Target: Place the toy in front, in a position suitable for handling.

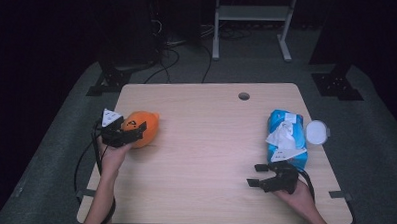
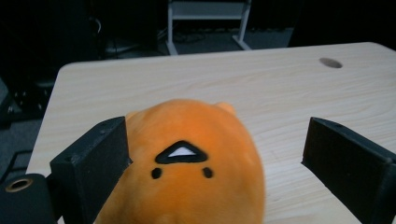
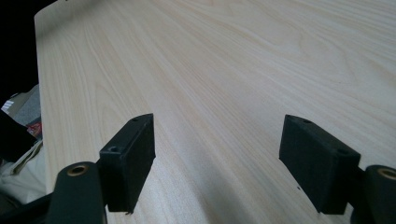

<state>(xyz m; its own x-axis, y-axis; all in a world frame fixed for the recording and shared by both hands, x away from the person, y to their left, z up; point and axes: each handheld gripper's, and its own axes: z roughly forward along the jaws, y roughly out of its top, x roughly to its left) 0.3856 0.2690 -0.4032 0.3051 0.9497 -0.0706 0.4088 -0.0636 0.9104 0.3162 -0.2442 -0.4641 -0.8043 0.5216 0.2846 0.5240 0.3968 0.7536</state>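
orange plush toy (image 2: 187, 168) crowds the bottom of the left gripper view, its small black triangle mouth and two dot eyes facing the lens, with the left gripper (image 2: 215, 158) spread wide around it: one black jaw sits right against the toy's side, the other stands clear of it over bare wood. from the high view the same toy (image 1: 145, 127) lies near the left edge of the wooden table (image 1: 210, 142), and the left gripper (image 1: 130, 132) reaches over its near side; the face cannot be made out from up there. the right gripper (image 1: 259, 175) hovers near the table's front right, jaws apart and holding nothing, just in front of a blue wipes pack (image 1: 285, 137) with a white round lid (image 1: 317, 131) beside it. the right gripper view shows neither of those, just its own two open jaws over plain wood grain (image 3: 224, 70) and a strip of pale cloth (image 3: 23, 177) at the table's edge.
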